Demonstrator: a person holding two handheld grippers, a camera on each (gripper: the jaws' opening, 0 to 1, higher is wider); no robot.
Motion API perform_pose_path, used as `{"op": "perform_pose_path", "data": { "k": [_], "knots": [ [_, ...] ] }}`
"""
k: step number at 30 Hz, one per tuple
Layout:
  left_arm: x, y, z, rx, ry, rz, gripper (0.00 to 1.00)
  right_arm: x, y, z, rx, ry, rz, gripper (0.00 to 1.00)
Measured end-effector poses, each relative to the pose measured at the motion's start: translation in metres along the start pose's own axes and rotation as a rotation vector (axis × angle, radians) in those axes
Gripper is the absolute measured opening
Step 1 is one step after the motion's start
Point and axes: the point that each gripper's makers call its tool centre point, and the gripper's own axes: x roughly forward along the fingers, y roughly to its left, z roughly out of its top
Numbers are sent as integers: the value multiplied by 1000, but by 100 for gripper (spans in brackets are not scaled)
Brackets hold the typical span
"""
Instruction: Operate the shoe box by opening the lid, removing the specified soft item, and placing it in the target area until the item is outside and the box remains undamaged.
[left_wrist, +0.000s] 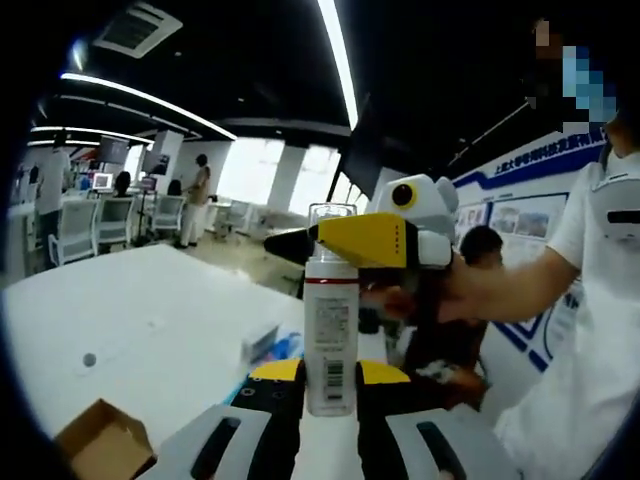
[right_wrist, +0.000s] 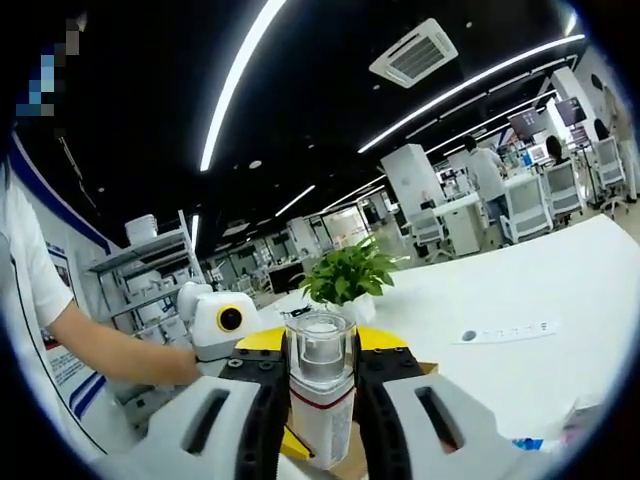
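A white spray bottle (left_wrist: 330, 340) with a red band and a clear cap stands upright between the yellow-tipped jaws of my left gripper (left_wrist: 330, 372), which is shut on its lower body. My right gripper (left_wrist: 345, 240), held by a person's hand, reaches in from the right and crosses the bottle just below the cap. In the right gripper view my right gripper (right_wrist: 320, 345) is closed on either side of the clear cap of the bottle (right_wrist: 320, 365). A brown cardboard box (left_wrist: 105, 440) shows its corner at the lower left, on the white table (left_wrist: 150, 310).
A small blue and white pack (left_wrist: 270, 345) lies on the table behind the bottle. A potted green plant (right_wrist: 350, 275) and a white power strip (right_wrist: 505, 330) sit on the table. A person in a white shirt (left_wrist: 590, 330) stands close on the right. Office chairs and people are far behind.
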Motion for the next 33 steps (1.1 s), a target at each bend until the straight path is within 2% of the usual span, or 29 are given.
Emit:
{"op": "perform_pose_path", "data": {
  "k": [4, 10, 19, 22, 29, 33],
  "knots": [
    [2, 5, -5, 12, 35, 24, 24, -1, -5, 0, 3, 2, 0, 21],
    [-1, 14, -4, 14, 46, 58, 28, -4, -16, 2, -5, -3, -6, 22],
    [-9, 20, -6, 34, 79, 146, 38, -11, -50, -2, -32, 12, -24, 22],
    [-17, 21, -10, 39, 86, 181, 38, -14, -70, -2, -57, 25, -32, 22],
    [-30, 20, -20, 8, 66, 244, 38, -21, -93, -3, -120, 43, -39, 22],
    [-34, 19, -29, -15, 63, 269, 38, -17, -111, -2, -217, 43, -15, 22]
  ]
}}
